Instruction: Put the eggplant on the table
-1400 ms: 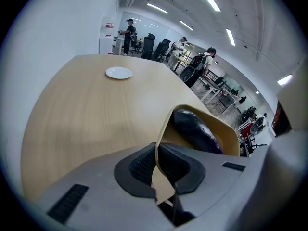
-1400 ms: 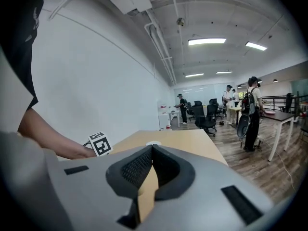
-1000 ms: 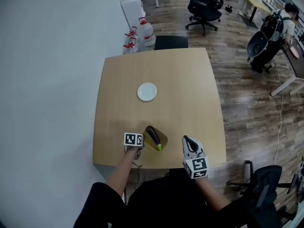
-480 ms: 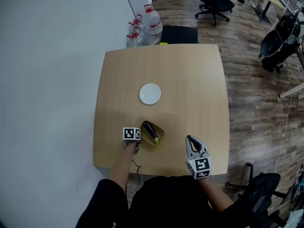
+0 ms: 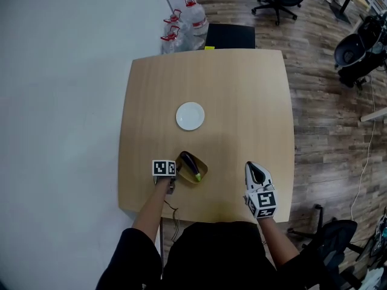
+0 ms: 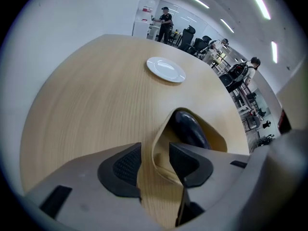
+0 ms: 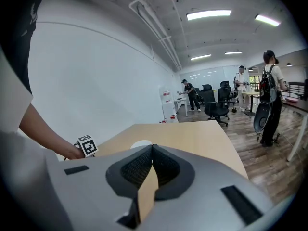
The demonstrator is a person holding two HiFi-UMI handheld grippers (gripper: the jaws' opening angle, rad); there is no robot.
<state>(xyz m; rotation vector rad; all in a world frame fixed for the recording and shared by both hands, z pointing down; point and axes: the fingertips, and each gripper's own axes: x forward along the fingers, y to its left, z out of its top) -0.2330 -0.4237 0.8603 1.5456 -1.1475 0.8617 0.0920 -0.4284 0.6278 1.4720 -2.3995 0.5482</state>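
A dark purple eggplant with a green stem end lies in a shallow tan bowl on the wooden table, near its front edge. My left gripper points steeply down at the bowl's left rim. In the left gripper view its jaws are opening: the thin rim stands in the gap of the left gripper, and neither pad presses it. The eggplant lies just beyond. My right gripper hovers to the right of the bowl, shut on nothing.
A small white plate sits mid-table, beyond the bowl. Water bottles and a black chair stand past the far edge. A white wall runs along the left. Office chairs and people occupy the room at the far right.
The left gripper brought the bowl with the eggplant down onto the table and its jaws have parted from the rim. The right gripper has drifted to the right.
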